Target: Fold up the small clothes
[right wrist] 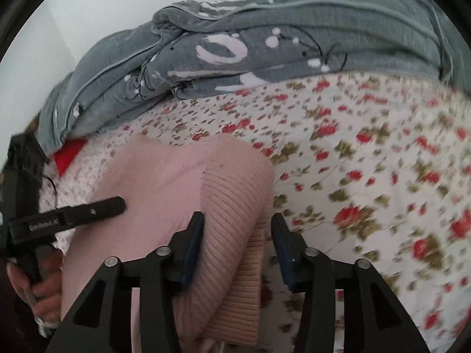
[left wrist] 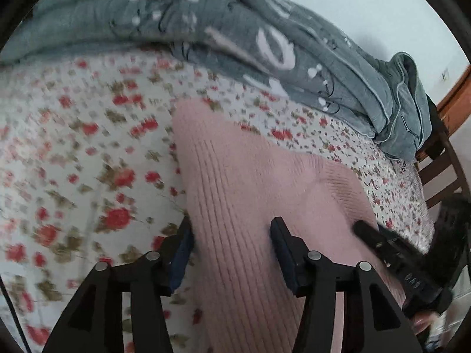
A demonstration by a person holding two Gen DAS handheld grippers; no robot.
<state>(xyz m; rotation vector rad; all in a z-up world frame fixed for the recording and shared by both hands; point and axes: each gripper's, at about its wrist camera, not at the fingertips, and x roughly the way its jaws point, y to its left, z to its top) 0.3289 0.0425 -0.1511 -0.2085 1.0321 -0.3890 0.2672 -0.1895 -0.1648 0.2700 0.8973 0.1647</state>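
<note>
Left wrist view: pink sweater (left wrist: 250, 182) lies on the bed between the half-open jaws of the left gripper (left wrist: 232, 235), unpinched.
Right gripper (right wrist: 237, 229): jaws half open, straddling the folded edge, not clamping.
Risk: with both grips loose, I judge the fold may spring open.
Surface: floral sheet (right wrist: 368, 153).
Room: grey quilt (right wrist: 235, 53) beyond, white wall.
</note>
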